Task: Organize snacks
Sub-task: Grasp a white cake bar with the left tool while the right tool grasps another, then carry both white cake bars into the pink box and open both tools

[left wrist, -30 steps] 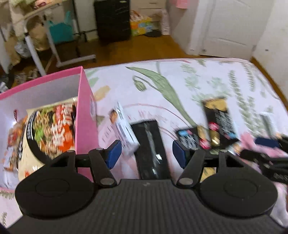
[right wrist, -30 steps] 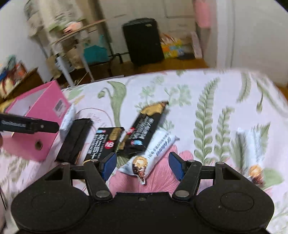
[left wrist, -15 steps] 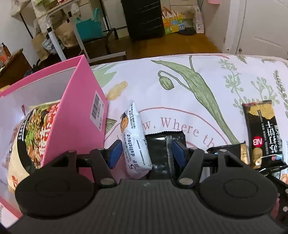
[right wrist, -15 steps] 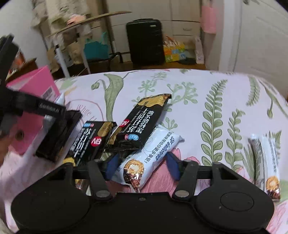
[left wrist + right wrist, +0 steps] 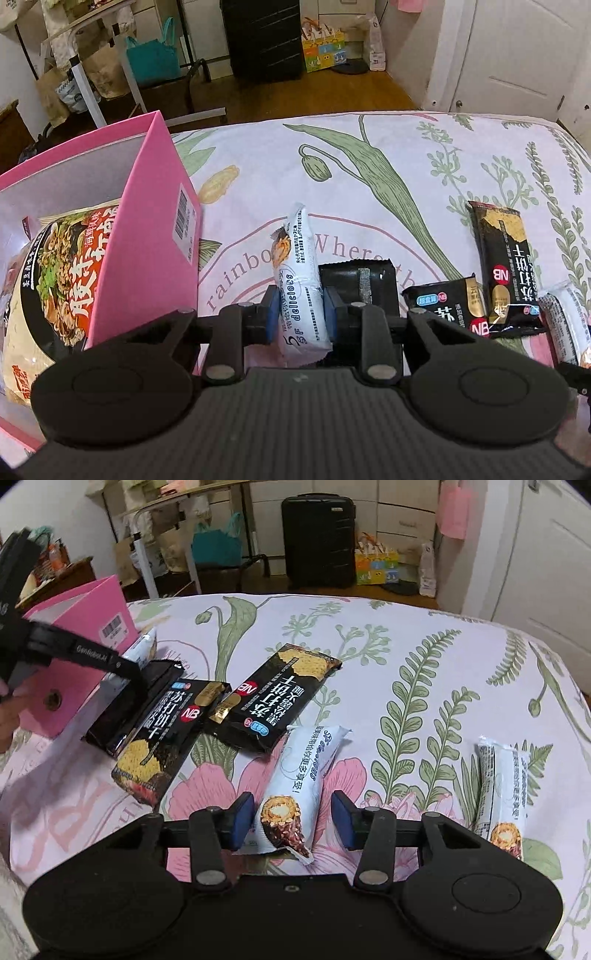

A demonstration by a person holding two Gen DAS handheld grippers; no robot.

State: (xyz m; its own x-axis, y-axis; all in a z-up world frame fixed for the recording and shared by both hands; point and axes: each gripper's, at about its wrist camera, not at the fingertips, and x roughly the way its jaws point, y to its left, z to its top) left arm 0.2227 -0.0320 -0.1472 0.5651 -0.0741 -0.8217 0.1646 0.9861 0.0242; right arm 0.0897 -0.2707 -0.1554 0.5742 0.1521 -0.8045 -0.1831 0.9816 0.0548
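Note:
My left gripper [image 5: 300, 317] is shut on a white snack bar [image 5: 299, 266] that lies on the floral bedspread, just right of the open pink box [image 5: 159, 229]. A noodle bag [image 5: 70, 269] lies inside the box. A plain black packet [image 5: 360, 284] sits against the held bar's right side. My right gripper [image 5: 291, 821] straddles the near end of a second white bar [image 5: 299, 775]. Its jaws are closing; the left pad is at the wrapper and a gap remains at the right pad. Two black NB cracker packets [image 5: 280, 698] [image 5: 166, 731] lie beyond. The left gripper's finger [image 5: 92, 659] crosses the right wrist view.
A third white bar [image 5: 500, 786] lies to the right on the bedspread. A hand [image 5: 7, 709] shows at the far left. Beyond the bed's far edge stand a black suitcase [image 5: 317, 542], a white-legged side table [image 5: 96, 74] and a white door [image 5: 517, 55].
My left gripper came down over the white bar by the pink box and shut on it. The right gripper's jaws narrowed around the other white bar.

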